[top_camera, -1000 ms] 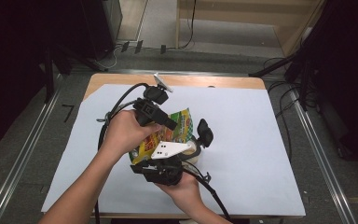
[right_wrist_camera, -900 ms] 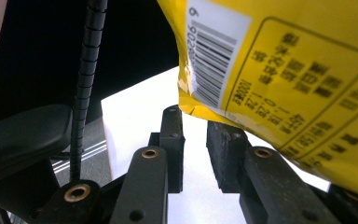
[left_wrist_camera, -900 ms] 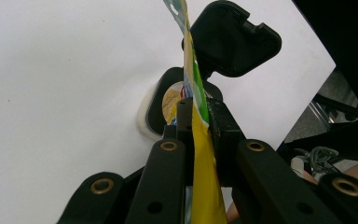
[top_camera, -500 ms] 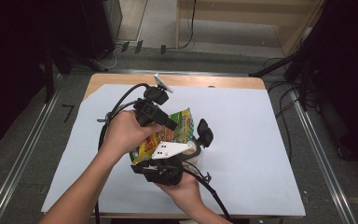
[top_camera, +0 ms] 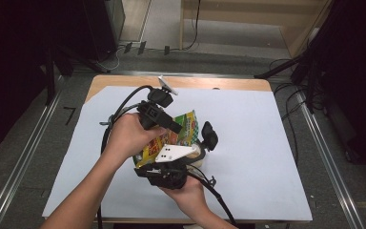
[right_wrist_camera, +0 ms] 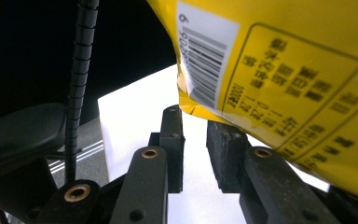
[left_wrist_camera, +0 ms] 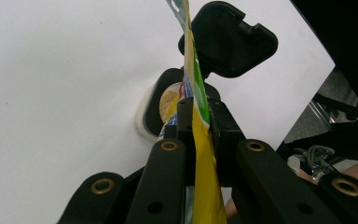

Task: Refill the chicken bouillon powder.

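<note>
A white sheet is covering most of the worktop (top_camera: 267, 143), and above its near middle a person is holding a flat yellow-and-green snack packet (top_camera: 183, 128) off the surface between both hands. The left tongs (left_wrist_camera: 196, 116) are clamping the packet edge-on, its thin film running straight up between the two jaws. The right tongs (right_wrist_camera: 195, 128) are sitting just under the packet's printed back, jaws parted with a gap and nothing between them. The packet (right_wrist_camera: 279, 70) is looking light, limp and slick, likely to sag or slip from a shallow bite and to crush if squeezed across its belly; the flat sealed border near the barcode is probably the safest place for the right tongs to grip.
</note>
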Available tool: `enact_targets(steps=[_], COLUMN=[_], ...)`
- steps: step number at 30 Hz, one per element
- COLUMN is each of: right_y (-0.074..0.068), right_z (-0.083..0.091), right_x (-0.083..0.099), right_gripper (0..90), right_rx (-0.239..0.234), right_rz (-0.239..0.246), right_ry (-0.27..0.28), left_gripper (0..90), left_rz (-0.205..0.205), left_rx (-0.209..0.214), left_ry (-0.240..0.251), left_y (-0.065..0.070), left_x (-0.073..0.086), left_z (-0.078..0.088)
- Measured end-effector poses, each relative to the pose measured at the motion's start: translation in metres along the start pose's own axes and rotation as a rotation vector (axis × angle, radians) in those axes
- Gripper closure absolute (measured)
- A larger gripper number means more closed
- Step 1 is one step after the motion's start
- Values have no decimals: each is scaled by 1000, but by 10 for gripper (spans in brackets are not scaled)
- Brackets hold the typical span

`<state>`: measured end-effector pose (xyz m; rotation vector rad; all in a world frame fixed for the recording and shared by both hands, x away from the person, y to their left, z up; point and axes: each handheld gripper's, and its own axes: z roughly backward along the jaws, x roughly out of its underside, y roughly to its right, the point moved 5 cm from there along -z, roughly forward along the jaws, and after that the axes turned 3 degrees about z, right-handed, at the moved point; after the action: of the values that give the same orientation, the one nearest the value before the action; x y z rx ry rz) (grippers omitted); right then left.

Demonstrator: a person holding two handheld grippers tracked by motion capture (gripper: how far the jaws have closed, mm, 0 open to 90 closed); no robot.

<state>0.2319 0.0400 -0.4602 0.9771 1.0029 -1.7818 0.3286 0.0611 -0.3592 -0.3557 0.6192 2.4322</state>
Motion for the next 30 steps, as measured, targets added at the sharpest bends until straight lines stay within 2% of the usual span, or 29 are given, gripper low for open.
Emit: enact_targets(steps=[30], right_y=[0], right_z=[3], right_x=[-3], right_gripper=[776], right_rx=[-4], right_rz=[-11], right_ry=[8], left_gripper=[847], left_rz=[-5], left_rx=[0], left_ry=[8], left_y=[1], left_x=[-3], left_z=[0])
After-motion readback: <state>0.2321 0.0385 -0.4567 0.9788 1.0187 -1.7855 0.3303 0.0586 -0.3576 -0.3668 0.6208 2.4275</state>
